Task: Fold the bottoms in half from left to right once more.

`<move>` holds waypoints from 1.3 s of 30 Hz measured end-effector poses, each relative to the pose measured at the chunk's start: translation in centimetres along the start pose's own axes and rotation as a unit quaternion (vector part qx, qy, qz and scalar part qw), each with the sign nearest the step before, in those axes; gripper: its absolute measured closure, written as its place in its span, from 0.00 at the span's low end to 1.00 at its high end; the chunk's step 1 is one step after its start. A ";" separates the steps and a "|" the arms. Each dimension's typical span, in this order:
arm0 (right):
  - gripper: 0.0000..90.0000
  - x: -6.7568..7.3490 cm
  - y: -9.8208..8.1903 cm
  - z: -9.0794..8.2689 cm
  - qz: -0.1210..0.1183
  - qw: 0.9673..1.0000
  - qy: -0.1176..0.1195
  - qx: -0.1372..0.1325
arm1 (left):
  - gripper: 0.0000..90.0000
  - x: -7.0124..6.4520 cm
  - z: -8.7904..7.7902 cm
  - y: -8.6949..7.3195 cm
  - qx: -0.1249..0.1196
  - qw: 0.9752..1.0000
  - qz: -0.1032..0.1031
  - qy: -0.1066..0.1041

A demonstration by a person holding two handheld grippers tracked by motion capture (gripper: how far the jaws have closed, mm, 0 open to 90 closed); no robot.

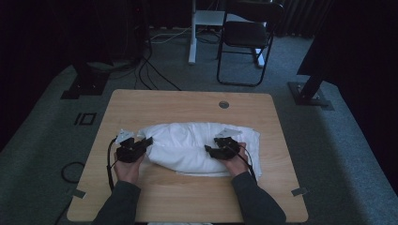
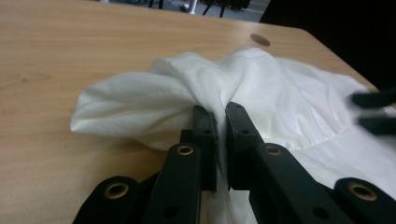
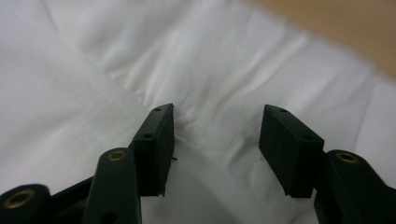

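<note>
A white cloth (image 1: pixel 187 145) lies bunched in a long heap across the middle of the wooden table (image 1: pixel 187 105). At its left end my left gripper (image 1: pixel 149 140) is shut on a fold. In the left gripper view the jaws (image 2: pixel 220 109) pinch a raised ridge of the cloth (image 2: pixel 187 88), and the right gripper (image 2: pixel 373 112) shows blurred at the far right. My right gripper (image 1: pixel 211 144) is over the cloth's right part. The right gripper view has its jaws (image 3: pixel 217 116) open, just above the wrinkled cloth (image 3: pixel 93 70), with nothing pressed between the pads.
A round cable hole (image 1: pixel 224 104) sits near the table's far edge. Bare wood lies in front of the cloth and behind it. Beyond the table stand a black chair (image 1: pixel 246 37) and a white desk leg (image 1: pixel 192 33), with cables on the carpet.
</note>
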State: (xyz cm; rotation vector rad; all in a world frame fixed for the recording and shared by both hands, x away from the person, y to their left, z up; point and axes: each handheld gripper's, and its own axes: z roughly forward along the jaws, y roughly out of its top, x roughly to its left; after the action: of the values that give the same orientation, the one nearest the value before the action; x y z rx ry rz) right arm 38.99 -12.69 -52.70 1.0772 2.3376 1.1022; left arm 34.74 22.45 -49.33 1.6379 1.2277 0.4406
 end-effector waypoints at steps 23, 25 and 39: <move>0.51 3.2 -0.5 4.0 -0.006 1.000 -0.013 -0.004 | 0.95 -3.7 -0.3 4.4 -0.037 0.997 0.056 -0.030; 0.51 3.2 -0.2 4.2 -0.005 1.000 -0.003 -0.001 | 0.95 -3.7 -0.2 4.5 -0.036 0.997 0.057 -0.030; 0.42 4.0 -1.1 1.8 -0.052 0.999 -0.005 0.009 | 0.95 -4.2 -0.3 5.0 -0.041 0.996 0.069 -0.037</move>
State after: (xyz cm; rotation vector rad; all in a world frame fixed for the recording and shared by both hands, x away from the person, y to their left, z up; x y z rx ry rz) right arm 36.84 -9.18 -54.66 0.9542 2.3720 1.0370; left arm 35.23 19.02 -43.81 1.6594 1.0337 0.5048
